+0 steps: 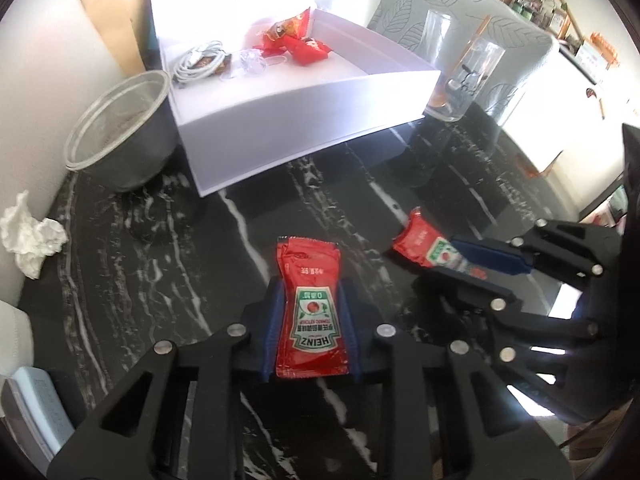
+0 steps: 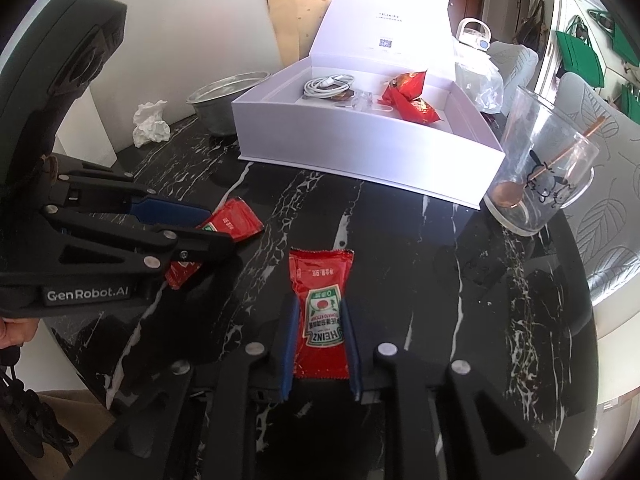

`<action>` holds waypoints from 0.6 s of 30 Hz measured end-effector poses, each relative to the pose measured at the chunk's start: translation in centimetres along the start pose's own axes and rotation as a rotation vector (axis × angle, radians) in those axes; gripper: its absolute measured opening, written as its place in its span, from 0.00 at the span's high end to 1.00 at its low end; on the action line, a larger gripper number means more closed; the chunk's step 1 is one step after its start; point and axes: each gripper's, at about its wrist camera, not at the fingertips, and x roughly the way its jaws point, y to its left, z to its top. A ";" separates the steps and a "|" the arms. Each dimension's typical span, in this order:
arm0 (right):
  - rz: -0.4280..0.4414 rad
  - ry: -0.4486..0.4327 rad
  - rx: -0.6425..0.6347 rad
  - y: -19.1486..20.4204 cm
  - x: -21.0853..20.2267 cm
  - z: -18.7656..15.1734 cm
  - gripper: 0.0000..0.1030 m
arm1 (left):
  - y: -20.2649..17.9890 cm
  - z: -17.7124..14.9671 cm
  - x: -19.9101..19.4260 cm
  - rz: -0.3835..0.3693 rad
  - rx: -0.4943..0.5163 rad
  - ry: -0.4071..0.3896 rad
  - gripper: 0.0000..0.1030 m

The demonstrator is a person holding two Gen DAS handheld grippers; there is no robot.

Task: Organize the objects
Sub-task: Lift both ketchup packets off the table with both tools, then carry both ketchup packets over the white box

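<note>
Ketchup packet [image 1: 310, 312] — box [image 1: 304, 108] holding cable [image 1: 200, 60]

HEINZ on ketchup packet [image 1: 312, 316], GenRobot.AI on claw [image 2: 208, 236]

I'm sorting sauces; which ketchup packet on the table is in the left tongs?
The left packet, clamped by the left tongs, nearer the plastic bowl; the other packet is clamped by the right tongs.
</note>
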 end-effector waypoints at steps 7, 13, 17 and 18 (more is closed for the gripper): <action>-0.006 -0.047 0.002 -0.4 -1.6 1.0 0.81 | -0.3 0.7 -1.1 -0.005 0.001 -0.015 0.75; -0.030 -0.068 -0.002 -0.6 -3.0 2.6 0.81 | -0.5 2.2 -2.9 0.030 0.017 -0.063 0.75; -0.032 -0.100 0.002 -0.8 -4.2 3.9 0.81 | -0.3 3.4 -4.1 0.031 0.016 -0.088 0.75; -0.032 -0.109 0.003 -0.9 -4.5 4.3 0.81 | -0.3 3.7 -4.5 0.035 0.016 -0.096 0.75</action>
